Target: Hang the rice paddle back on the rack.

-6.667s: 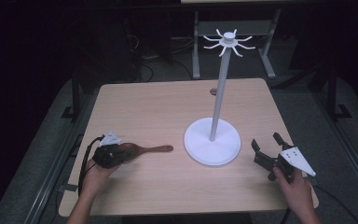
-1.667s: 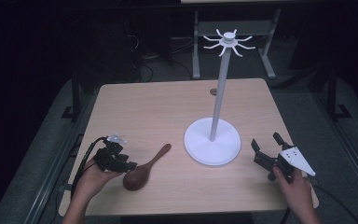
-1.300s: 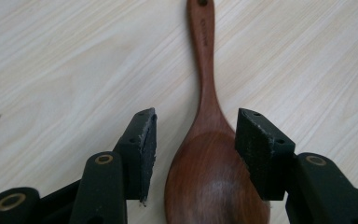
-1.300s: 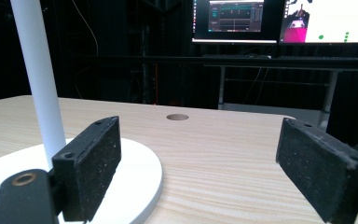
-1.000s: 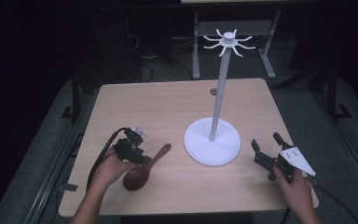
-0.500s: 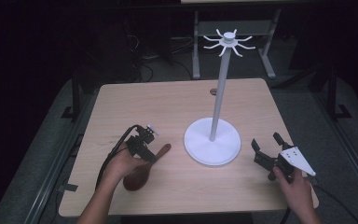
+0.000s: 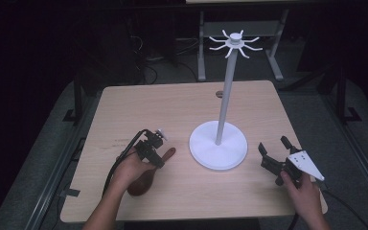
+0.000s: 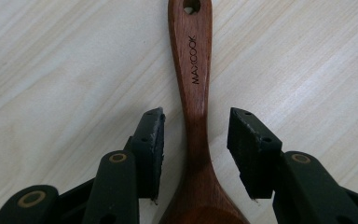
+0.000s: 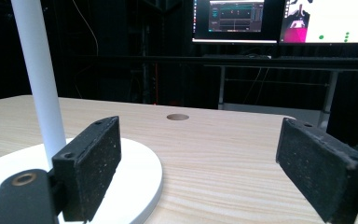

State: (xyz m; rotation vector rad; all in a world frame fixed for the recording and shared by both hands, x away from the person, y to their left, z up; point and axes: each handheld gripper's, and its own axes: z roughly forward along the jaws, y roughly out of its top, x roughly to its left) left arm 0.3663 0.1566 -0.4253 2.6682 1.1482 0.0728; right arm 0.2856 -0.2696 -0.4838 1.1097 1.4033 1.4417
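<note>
Jaws of our left hand-held gripper (image 8: 196, 140) have just been closing around the wooden spoon (image 8: 193, 88), pads still apart from it, handle pointing to twelve o'clock.

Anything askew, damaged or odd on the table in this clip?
Nothing stands out. The wooden spoon lies flat and intact between the open jaws of the left hand-held gripper, which have just been closing and don't touch it. The white stand is upright; the right hand-held gripper is open beside it.

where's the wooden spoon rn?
High view: wooden spoon lies on the table's front-left, left of the white stand's base. Its neck sits between the left gripper's jaws, untouched.
</note>
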